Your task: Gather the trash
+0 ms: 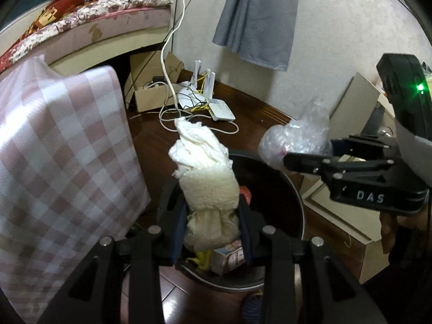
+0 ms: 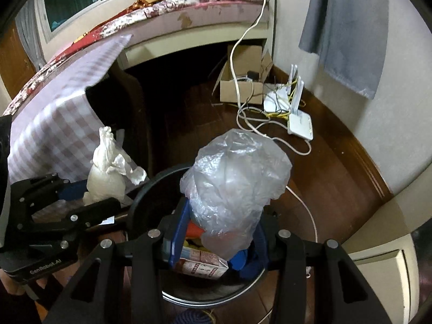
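My left gripper is shut on a crumpled white tissue wad and holds it above the round black trash bin. My right gripper is shut on a crumpled clear plastic bag, also above the bin's rim. Inside the bin lie a small printed carton and other scraps. Each gripper shows in the other view: the right one with its bag at the right, the left one with its tissue at the left.
A pink checked cloth hangs over furniture at the left. A bed stands behind. A cardboard box, white routers and cables lie on the dark wood floor by the wall. A grey cloth hangs on the wall.
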`<state>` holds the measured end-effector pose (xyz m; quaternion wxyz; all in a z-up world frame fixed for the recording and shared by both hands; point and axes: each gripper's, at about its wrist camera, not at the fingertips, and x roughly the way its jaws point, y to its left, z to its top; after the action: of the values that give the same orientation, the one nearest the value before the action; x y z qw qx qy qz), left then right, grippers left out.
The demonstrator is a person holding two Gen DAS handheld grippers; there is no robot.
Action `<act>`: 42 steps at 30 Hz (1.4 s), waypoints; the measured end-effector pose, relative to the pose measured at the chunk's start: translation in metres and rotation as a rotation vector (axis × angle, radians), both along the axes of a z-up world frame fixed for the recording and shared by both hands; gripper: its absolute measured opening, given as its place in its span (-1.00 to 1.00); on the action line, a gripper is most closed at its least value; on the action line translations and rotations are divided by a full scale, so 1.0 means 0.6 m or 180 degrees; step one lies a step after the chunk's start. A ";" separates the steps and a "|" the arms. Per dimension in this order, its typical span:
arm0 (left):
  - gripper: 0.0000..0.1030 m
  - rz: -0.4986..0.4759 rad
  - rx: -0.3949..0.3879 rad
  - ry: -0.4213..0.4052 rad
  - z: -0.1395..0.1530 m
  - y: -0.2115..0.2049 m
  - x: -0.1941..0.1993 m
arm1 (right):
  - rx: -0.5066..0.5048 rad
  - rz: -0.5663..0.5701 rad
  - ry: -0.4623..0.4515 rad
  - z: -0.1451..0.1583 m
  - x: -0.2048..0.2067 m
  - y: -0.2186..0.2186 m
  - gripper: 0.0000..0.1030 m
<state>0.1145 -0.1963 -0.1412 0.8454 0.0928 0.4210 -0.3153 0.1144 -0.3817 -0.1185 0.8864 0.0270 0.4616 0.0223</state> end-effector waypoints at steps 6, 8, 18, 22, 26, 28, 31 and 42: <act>-0.15 -0.0014 -0.0086 0.0160 -0.026 -0.005 0.013 | 0.0017 0.0140 0.0177 -0.031 0.027 0.007 -0.07; 0.42 0.0034 -0.0089 0.0201 -0.037 -0.006 0.019 | -0.0131 0.0081 0.0225 -0.042 0.033 0.003 0.48; 0.98 0.0578 0.0125 0.0030 -0.063 0.043 0.027 | -0.0371 -0.0292 0.0439 -0.073 0.032 -0.040 0.98; 0.98 0.0638 0.0135 -0.0008 -0.059 0.047 0.025 | -0.0415 -0.0184 0.0430 -0.071 0.033 -0.022 0.98; 0.98 0.0678 0.0126 -0.0049 -0.047 0.055 0.024 | -0.0410 -0.0139 0.0352 -0.056 0.032 -0.008 0.98; 0.98 0.0701 0.0123 -0.0064 -0.040 0.060 0.023 | -0.0407 -0.0117 0.0318 -0.050 0.031 -0.001 0.98; 0.98 0.0756 0.0099 -0.0086 -0.027 0.070 0.019 | -0.0420 -0.0058 0.0253 -0.036 0.026 0.017 0.98; 0.98 0.0872 0.0037 -0.0301 0.039 0.119 -0.015 | -0.0428 0.0057 -0.0005 0.038 -0.012 0.072 0.98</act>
<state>0.1056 -0.1247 -0.1175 0.8989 0.0542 0.3913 -0.1898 0.1073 -0.3385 -0.0959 0.8863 -0.0367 0.4616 -0.0008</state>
